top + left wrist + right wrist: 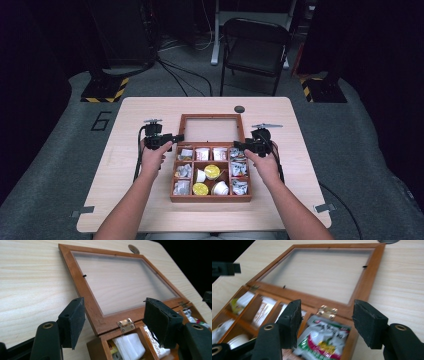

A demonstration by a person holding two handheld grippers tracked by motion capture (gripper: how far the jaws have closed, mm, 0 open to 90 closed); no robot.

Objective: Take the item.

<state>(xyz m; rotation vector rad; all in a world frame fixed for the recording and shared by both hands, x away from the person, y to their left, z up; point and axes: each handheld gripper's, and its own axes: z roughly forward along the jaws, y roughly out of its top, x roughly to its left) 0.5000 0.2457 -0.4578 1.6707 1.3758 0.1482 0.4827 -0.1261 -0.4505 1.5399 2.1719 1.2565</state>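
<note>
A wooden compartment box (210,198) stands in the middle of the table, its glass-paned lid (182,127) folded back flat behind it. Its cells hold sachets, white cups and two yellow-topped cups (212,171). My left gripper (177,137) hovers at the box's rear left corner with its jaws apart. In the left gripper view it (116,315) is over a brass hinge (126,324), touching nothing. My right gripper (237,145) hovers at the rear right corner. In the right gripper view it (329,317) stands open above a green and red sachet (324,340) and a hinge (327,310).
The pale wooden table (140,115) has bare wood on both sides of the box. A small dark disc (239,109) sits near the far edge behind the lid. A black folding chair (255,47) stands beyond the table, with cables across the floor.
</note>
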